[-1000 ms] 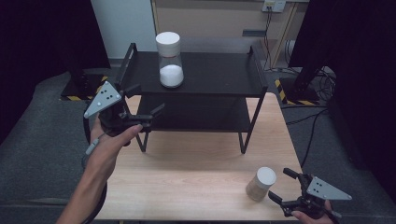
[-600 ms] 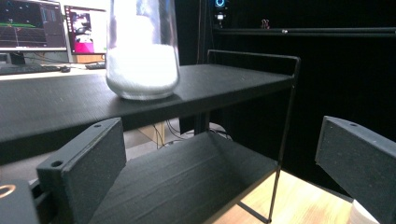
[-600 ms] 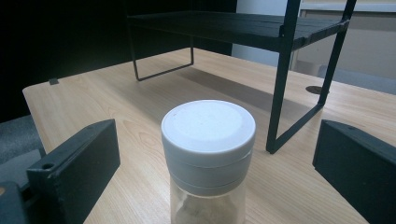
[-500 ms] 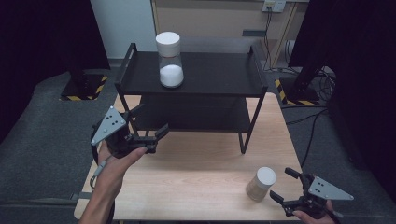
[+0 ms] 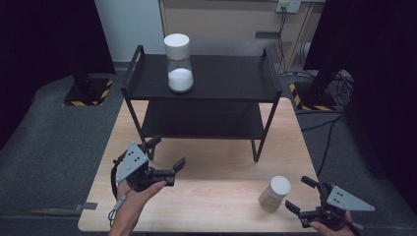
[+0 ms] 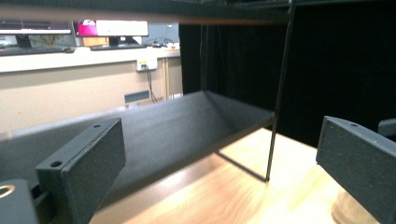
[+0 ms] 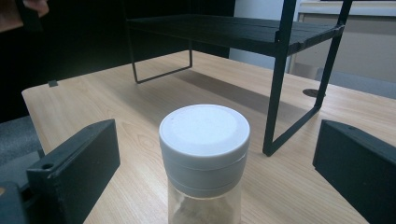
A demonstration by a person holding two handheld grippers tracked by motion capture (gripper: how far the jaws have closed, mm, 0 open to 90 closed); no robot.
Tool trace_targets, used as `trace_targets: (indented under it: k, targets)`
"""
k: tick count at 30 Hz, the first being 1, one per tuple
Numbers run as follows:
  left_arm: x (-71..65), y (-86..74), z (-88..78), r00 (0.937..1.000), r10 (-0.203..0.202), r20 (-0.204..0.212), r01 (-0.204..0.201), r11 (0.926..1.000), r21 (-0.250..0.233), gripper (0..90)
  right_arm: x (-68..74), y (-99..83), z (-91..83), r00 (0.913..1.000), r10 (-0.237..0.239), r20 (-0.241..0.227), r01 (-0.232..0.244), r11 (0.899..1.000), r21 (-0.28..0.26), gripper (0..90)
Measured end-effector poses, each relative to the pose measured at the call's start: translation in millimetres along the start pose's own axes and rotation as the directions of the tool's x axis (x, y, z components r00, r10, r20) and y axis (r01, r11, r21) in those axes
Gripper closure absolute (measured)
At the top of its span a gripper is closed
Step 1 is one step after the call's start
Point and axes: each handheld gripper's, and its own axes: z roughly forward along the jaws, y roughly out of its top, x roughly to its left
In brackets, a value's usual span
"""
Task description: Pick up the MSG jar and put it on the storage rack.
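Right hand-held gripper (image 5: pixel 301 195) low, agape beside jar (image 5: pixel 275 193)

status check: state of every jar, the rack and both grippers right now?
tall jar: upright on the rack's top shelf, lid on, white powder in its lower part.
small jar: upright on the table, lid on, between the open jaws, untouched.
rack: upright, lower shelf bare.
left gripper: open, holding nothing.
right gripper: open, at the small jar.

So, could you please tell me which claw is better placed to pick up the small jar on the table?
The right claw: it is open and lined up with the small jar. The left claw, also open, is across the table by the shelf.
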Motion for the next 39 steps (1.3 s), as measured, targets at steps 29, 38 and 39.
trace_targets:
  k: [29, 38, 39]
  targets:
    - [-16.0, -62.2, -14.7, 0.9944, -0.009, -0.106, 0.017, 0.9975, 0.069, 0.8, 1.3, 0.5, 3.2, 0.9999, -0.010, -0.008, 0.010, 1.000, 0.016, 1.1]
    - [-14.4, -65.5, -20.0, 0.9927, 0.001, -0.121, 0.009, 0.9962, 0.087, 0.8, 4.1, 2.4, 4.9, 0.9997, -0.017, -0.017, 0.018, 1.000, 0.015, 1.0]
    - [-14.4, -65.6, -20.5, 0.9925, 0.003, -0.123, 0.008, 0.9961, 0.088, 0.8, 4.1, 2.5, 5.2, 0.9997, -0.018, -0.018, 0.018, 1.000, 0.015, 1.0]
